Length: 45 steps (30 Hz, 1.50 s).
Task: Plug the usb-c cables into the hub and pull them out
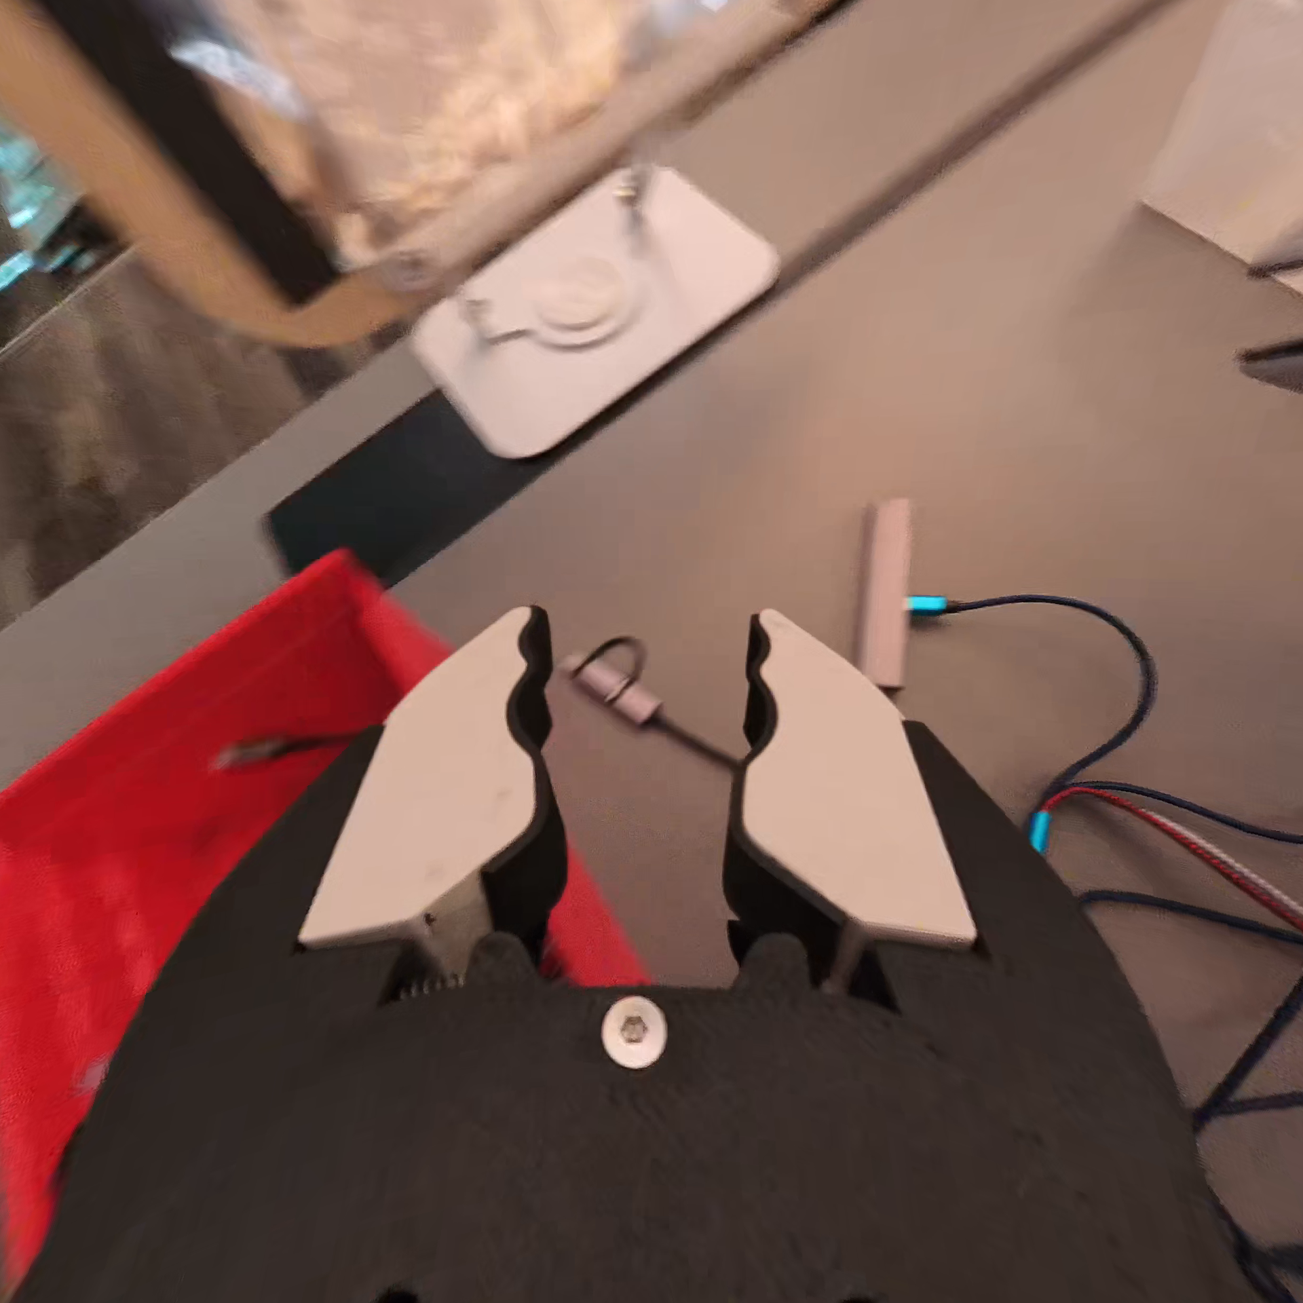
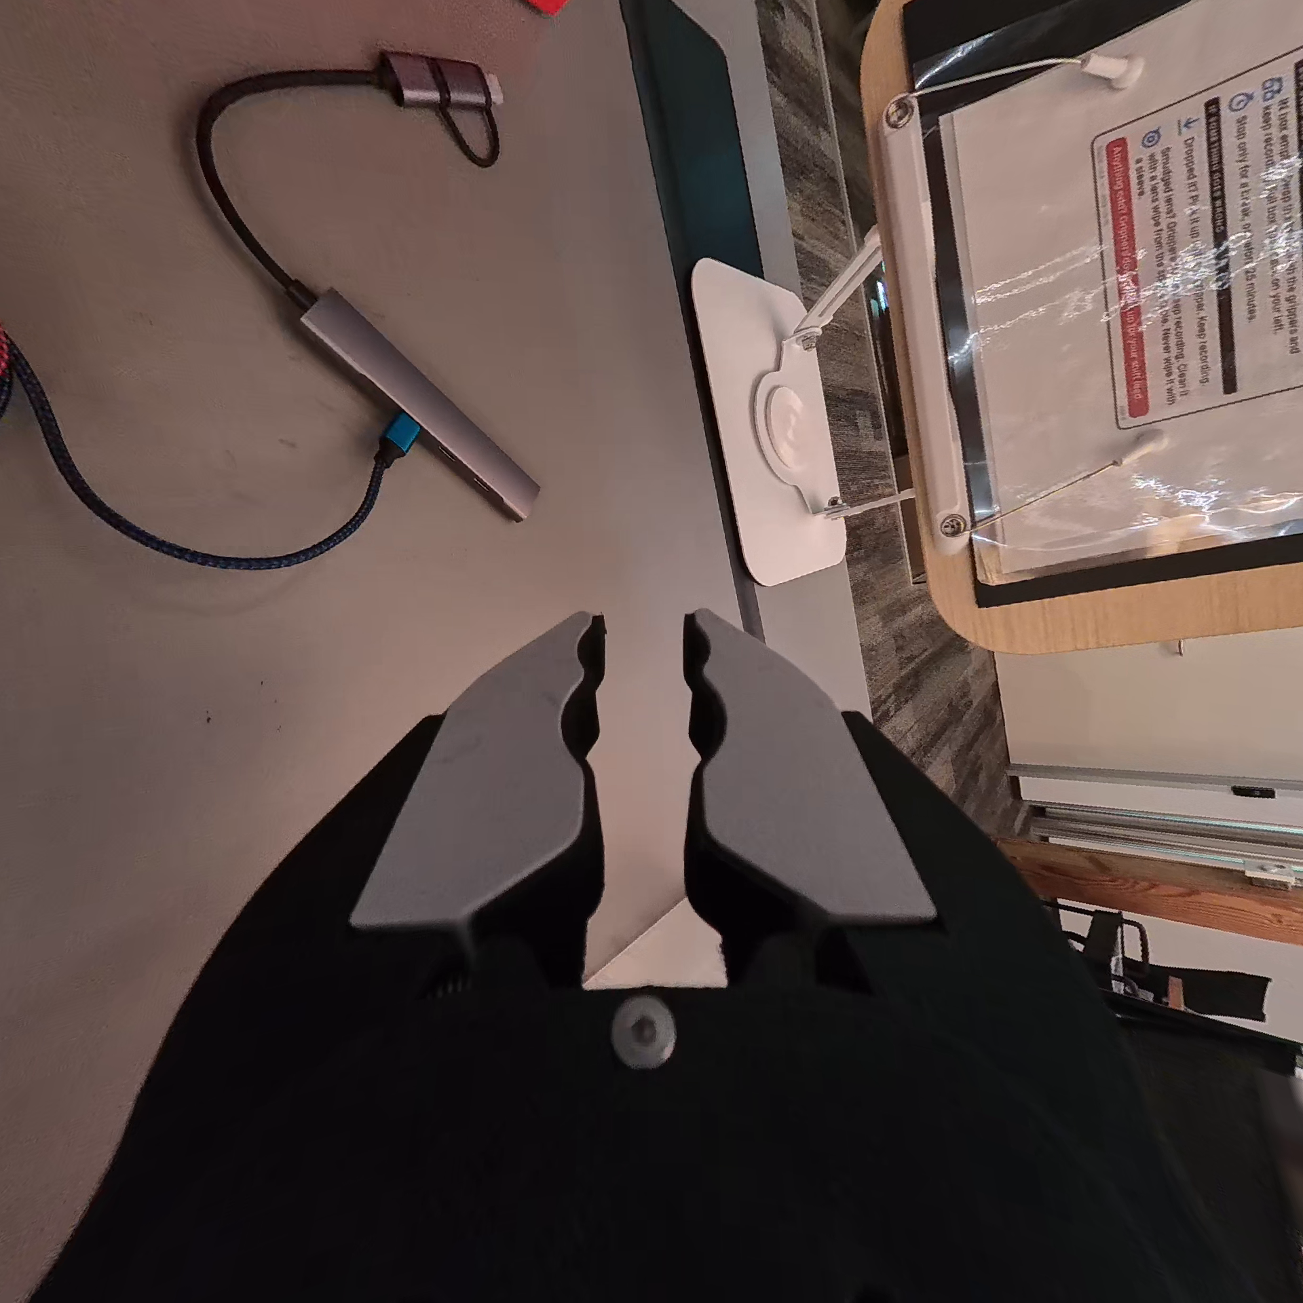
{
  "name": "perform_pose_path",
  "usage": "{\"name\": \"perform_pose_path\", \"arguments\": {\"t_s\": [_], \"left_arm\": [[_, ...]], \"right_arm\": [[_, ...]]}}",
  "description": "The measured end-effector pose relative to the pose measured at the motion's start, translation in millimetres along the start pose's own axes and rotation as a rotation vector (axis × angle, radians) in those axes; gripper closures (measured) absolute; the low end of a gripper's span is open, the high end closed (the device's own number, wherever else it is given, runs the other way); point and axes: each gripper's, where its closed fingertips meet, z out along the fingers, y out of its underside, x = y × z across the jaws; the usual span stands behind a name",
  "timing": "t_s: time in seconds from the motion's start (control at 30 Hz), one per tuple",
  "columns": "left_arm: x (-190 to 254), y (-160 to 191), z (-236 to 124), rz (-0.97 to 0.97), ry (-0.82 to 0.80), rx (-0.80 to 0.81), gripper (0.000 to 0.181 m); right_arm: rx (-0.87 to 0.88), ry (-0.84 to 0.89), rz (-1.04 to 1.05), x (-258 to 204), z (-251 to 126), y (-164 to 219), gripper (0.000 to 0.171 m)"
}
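Observation:
A slim grey hub [image 2: 423, 405] lies on the grey table; it also shows in the left wrist view [image 1: 885, 592]. A blue braided cable with a cyan plug [image 2: 402, 431] sits in its side port, also seen from the left [image 1: 924, 604]. The hub's own black lead ends in a grey plug with an adapter [image 2: 441, 79], which lies just beyond my left fingertips [image 1: 613, 685]. A second cyan plug [image 1: 1036, 832] and a red braided cable [image 1: 1163, 857] lie loose at the right. My left gripper [image 1: 649, 620] is open and empty. My right gripper [image 2: 643, 624] is open and empty, well short of the hub.
A red tray [image 1: 176, 811] with a dark plug in it [image 1: 254, 753] sits left of my left gripper. A white stand base [image 2: 768, 430] stands at the table's far edge. A wooden board with a plastic-covered sheet [image 2: 1128, 282] is beyond the table. Some 20 cm of space lies between my two pairs of fingers.

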Motion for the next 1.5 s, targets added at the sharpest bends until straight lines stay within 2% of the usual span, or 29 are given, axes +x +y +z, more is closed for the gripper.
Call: {"name": "perform_pose_path", "arguments": {"t_s": [0.07,0.17,0.3,0.5,0.7,1.03,1.13,1.33,1.5], "left_arm": [[-43.8,19.7,-33.8,-0.119,-0.093,-0.073,0.135],[-89.6,79.2,-61.3,-0.37,-0.13,-0.281,0.142],[-130.0,125.8,-60.3,-0.585,-0.148,-0.362,0.149],[-149.9,164.9,-42.1,-0.647,-0.194,-0.477,0.145],[-162.2,170.4,-38.3,-0.616,-0.27,-0.496,0.152],[-184.4,161.6,-57.7,-0.652,-0.365,-0.391,0.137],[-185.7,170.2,-53.2,-0.645,-0.386,-0.438,0.133],[-195.2,173.3,-45.5,-0.562,-0.494,-0.476,0.136],[-198.6,180.4,-47.0,-0.385,-0.59,-0.595,0.147]], "right_arm": [[-0.004,-0.002,-0.004,-0.6,0.8,0.1,0.149],[-0.006,-0.01,-0.003,-2.6,2.2,-0.7,0.148],[-0.013,-0.016,-0.011,-4.7,2.7,-0.9,0.148],[-0.015,-0.015,0.003,-2.5,1.4,1.3,0.148],[-0.029,-0.027,-0.005,-5.3,4.1,3.6,0.148],[-0.028,-0.024,-0.005,-4.4,3.2,2.9,0.148],[-0.034,-0.027,-0.013,-6.0,3.6,2.9,0.148],[-0.037,-0.024,-0.014,-4.9,2.9,3.9,0.148],[-0.045,-0.024,-0.018,-5.0,3.5,5.8,0.148]]}}
